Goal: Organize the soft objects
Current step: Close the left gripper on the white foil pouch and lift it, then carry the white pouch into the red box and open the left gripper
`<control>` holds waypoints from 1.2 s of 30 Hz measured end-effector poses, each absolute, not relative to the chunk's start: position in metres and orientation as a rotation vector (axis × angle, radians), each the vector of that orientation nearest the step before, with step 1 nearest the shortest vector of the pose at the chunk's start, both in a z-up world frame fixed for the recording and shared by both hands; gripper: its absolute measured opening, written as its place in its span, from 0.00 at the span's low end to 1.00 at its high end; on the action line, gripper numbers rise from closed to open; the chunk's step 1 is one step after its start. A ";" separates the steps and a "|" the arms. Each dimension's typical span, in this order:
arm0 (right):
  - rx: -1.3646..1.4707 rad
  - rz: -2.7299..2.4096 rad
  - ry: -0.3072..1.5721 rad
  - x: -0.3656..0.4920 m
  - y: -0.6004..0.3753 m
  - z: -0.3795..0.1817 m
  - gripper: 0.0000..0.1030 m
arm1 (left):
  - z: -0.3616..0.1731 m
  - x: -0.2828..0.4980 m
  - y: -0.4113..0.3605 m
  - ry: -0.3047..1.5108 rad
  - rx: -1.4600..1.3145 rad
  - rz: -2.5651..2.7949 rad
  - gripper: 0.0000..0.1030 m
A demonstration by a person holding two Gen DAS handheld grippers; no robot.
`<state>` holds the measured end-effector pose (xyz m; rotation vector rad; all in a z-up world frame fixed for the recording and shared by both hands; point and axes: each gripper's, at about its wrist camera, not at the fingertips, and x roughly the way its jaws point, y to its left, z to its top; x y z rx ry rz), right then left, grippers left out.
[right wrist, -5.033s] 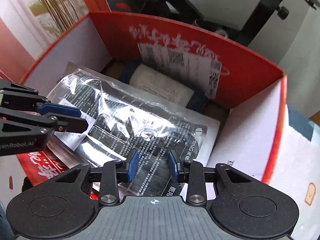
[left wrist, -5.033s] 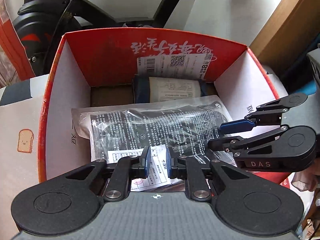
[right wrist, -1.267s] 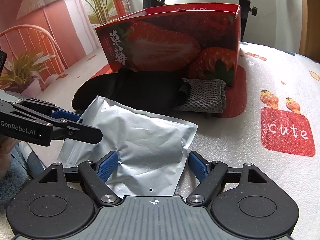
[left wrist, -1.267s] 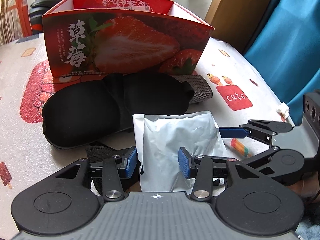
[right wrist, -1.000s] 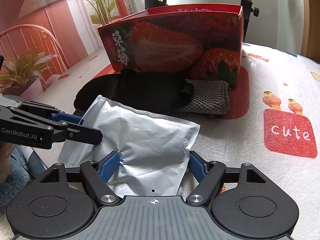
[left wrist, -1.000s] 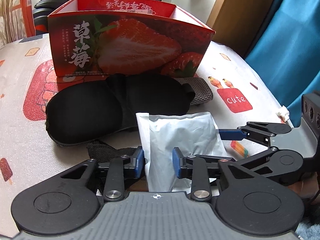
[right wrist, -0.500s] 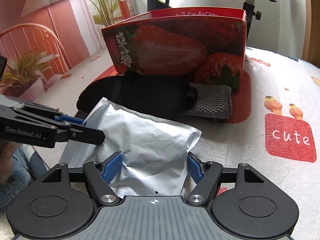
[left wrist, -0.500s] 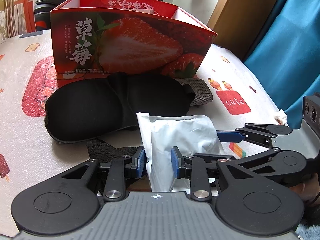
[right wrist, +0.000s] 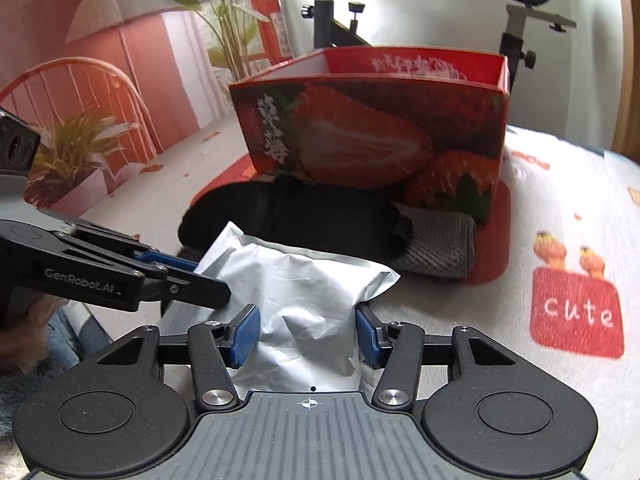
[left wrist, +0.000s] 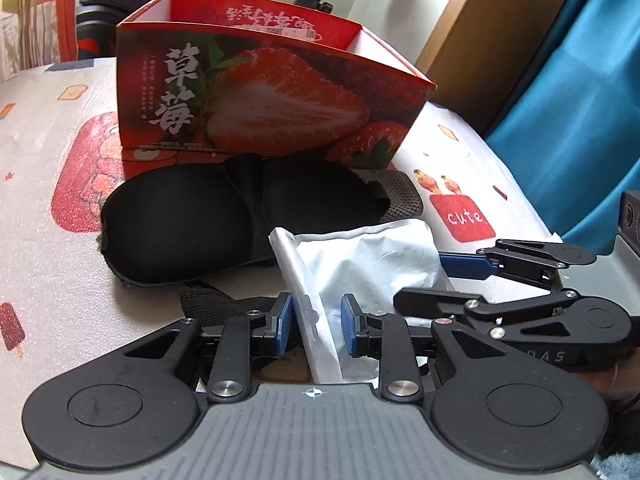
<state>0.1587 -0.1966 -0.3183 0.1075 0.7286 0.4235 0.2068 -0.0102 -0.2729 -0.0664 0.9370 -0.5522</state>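
Observation:
A silver foil pouch is held up off the patterned mat by both grippers. My left gripper is shut on its left edge. My right gripper has closed in on the pouch's near end, with the blue pads touching its sides. A black sleep mask lies on the mat behind the pouch, with a grey knitted cloth at its right end. The red strawberry box stands open behind them.
A black strap lies under my left gripper. A blue curtain and a wooden panel stand to the right. An exercise bike and a plant backdrop stand behind the box.
Five seconds ago both grippers were over the box above a clear packet. Since then my left gripper shut on the foil pouch, the right closed in on it, and both lifted it.

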 end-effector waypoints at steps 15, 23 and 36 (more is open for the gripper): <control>0.081 0.440 0.683 0.163 -0.192 -0.294 0.41 | -0.251 0.206 0.005 0.867 -0.123 -0.547 0.27; 0.041 0.456 0.614 0.184 -0.186 -0.257 0.41 | -0.211 0.223 0.010 0.768 -0.152 -0.532 0.27; -0.010 0.383 0.497 0.269 -0.199 -0.186 0.41 | -0.148 0.318 -0.015 0.647 -0.120 -0.554 0.27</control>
